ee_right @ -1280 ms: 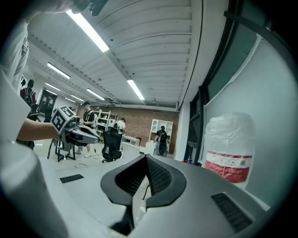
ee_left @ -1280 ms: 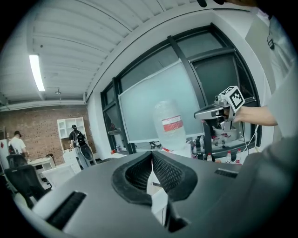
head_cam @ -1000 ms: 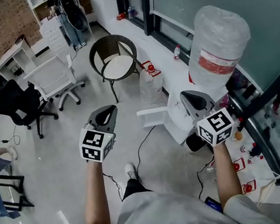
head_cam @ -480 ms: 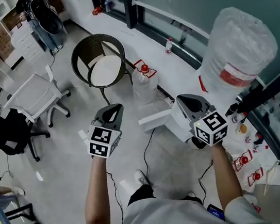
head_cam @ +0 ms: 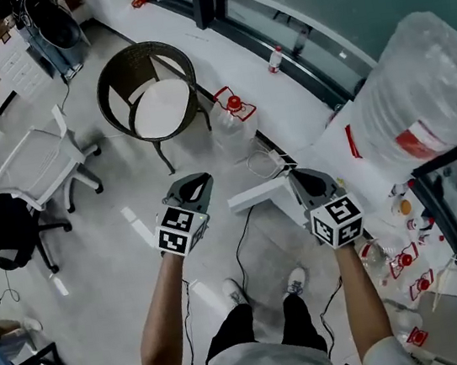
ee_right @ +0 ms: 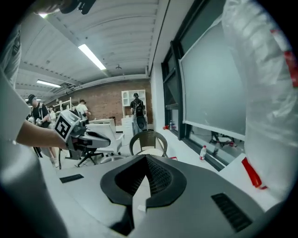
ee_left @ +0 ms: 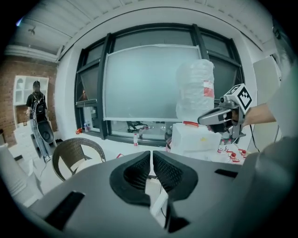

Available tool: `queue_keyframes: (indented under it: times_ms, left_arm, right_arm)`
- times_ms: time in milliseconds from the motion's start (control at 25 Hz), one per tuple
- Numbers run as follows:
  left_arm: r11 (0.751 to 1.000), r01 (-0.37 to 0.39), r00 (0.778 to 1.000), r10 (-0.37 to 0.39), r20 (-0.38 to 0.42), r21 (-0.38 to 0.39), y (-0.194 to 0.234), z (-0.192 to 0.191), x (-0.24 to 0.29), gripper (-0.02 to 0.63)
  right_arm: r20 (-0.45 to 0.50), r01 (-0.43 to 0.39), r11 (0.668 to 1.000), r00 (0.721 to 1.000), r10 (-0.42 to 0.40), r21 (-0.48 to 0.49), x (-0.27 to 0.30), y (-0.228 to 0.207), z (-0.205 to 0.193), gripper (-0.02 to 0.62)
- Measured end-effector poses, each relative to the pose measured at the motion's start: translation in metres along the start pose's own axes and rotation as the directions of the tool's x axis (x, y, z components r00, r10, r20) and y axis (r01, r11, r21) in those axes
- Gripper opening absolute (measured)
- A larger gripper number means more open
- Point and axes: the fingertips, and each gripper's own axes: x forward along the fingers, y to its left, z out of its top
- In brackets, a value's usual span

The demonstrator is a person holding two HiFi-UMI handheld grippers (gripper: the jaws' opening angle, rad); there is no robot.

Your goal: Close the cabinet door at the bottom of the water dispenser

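The water dispenser (head_cam: 333, 151) stands at the right with a big clear bottle (head_cam: 431, 87) on top. Its white cabinet door (head_cam: 256, 194) sticks out open toward the left, low down. My left gripper (head_cam: 197, 179) hovers just left of the door's free end, shut and empty. My right gripper (head_cam: 298, 175) is over the door's hinge side by the dispenser body, also shut with nothing in it. In the left gripper view the shut jaws (ee_left: 152, 155) face the dispenser (ee_left: 193, 139) and the right gripper (ee_left: 205, 120). The right gripper view shows its own shut jaws (ee_right: 146, 158).
A wicker chair (head_cam: 152, 95) stands beyond the grippers, with a spare water jug (head_cam: 232, 121) beside it. A white office chair (head_cam: 34, 164) is at the left. A black cable (head_cam: 241, 252) runs over the floor under the door. Small red-capped bottles (head_cam: 406, 261) lie right of the dispenser.
Both grippers have sunk lower and moved in toward the open door, staying shut. The head view has tipped further down, so the person's feet now show.
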Motion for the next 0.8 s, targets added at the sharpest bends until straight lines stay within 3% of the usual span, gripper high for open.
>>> queue_keyframes:
  times_ms: [120, 360, 480, 800]
  left_arm:
    - [0.999, 0.006, 1.0, -0.006, -0.004, -0.039, 0.002, -0.035, 0.023, 0.034]
    - [0.995, 0.014, 0.984, -0.032, -0.174, -0.103, -0.017, -0.142, 0.078, 0.114]
    - [0.99, 0.019, 0.971, -0.051, -0.232, -0.139, -0.029, -0.194, 0.101, 0.12]
    - [0.962, -0.005, 0.949, -0.081, -0.306, -0.271, -0.026, -0.325, 0.173, 0.12]
  right_arm:
    - [-0.048, -0.028, 1.0, 0.998, 0.028, 0.01, 0.02, -0.005, -0.04, 0.023]
    - [-0.15, -0.126, 0.991, 0.98, 0.132, 0.05, 0.071, -0.007, -0.131, 0.023]
    - [-0.207, -0.152, 0.987, 0.965, 0.16, 0.054, 0.097, -0.007, -0.179, 0.023]
    - [-0.25, -0.106, 0.988, 0.959, 0.131, 0.111, 0.142, -0.019, -0.289, 0.025]
